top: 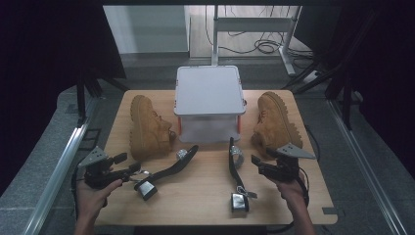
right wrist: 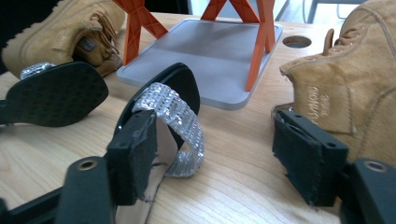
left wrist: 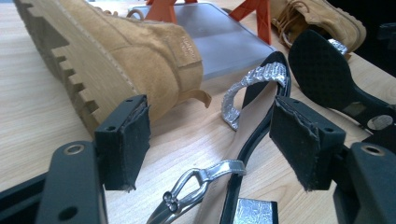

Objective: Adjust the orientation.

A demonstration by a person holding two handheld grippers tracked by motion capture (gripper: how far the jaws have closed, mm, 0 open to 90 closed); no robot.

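The left heeled sandal (top: 166, 171) lies on the wooden table (top: 205, 196), long axis diagonal, heel block near the person, toe toward the grey storage box (top: 209, 93). Its silver ankle strap (left wrist: 196, 184) sits directly ahead of the left gripper (top: 129, 170), between the spread, empty jaws. The right gripper (top: 258, 164), also spread and empty, faces the right heeled sandal (top: 237, 171). The strap's lower end is cut off in the left gripper view.

Tan matt suede boots (top: 147, 128) w/ rough lugged soles, glossy black sandals (top: 172, 169) w/ glittery silver straps, smooth pale wood tabletop (top: 195, 196).
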